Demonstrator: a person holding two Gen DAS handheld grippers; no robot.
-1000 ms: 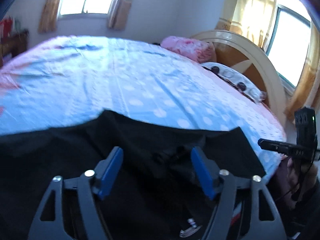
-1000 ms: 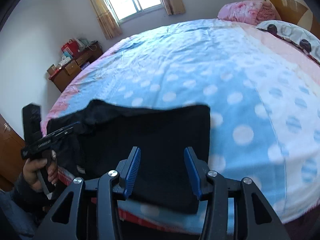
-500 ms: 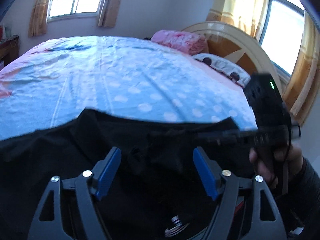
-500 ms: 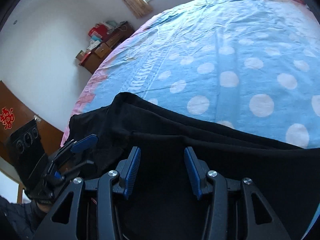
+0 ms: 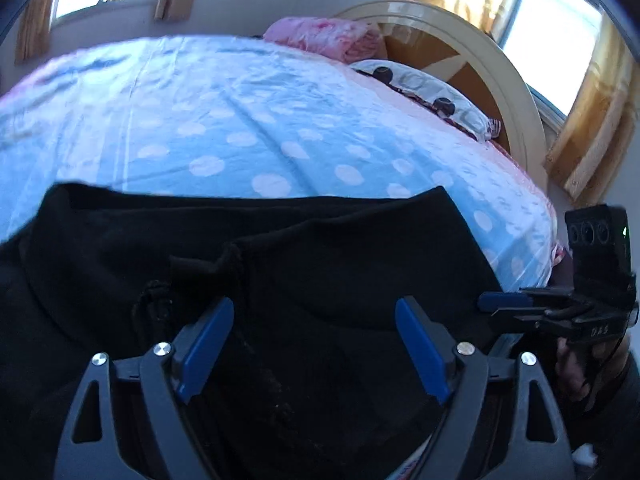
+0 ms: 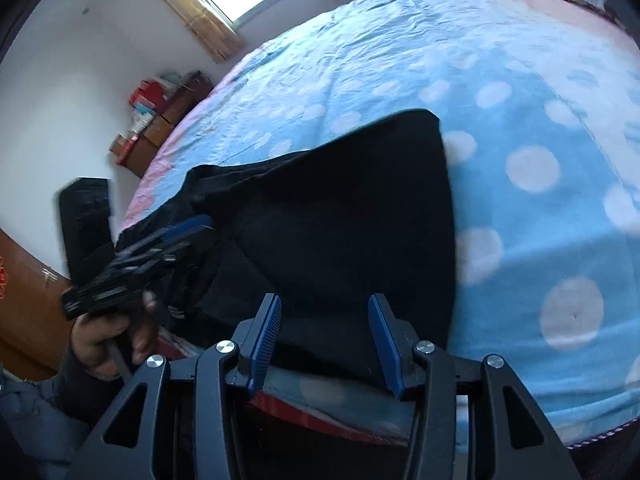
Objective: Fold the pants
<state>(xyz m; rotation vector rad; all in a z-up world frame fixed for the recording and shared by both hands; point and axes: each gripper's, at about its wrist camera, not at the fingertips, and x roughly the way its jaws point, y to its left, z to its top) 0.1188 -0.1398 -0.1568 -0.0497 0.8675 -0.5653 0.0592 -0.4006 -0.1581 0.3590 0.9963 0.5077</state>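
Black soft fabric pants (image 5: 328,264) lie folded on the blue polka-dot bedsheet (image 5: 240,128), spread ahead of and beneath both sets of fingers. The left gripper (image 5: 314,340) hangs above them, its jaws opening with nothing pinched. The right gripper (image 6: 324,336) stands part-open near their edge, pads gripping nothing

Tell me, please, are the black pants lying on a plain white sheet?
No, the black pants lie on a blue sheet with white dots.
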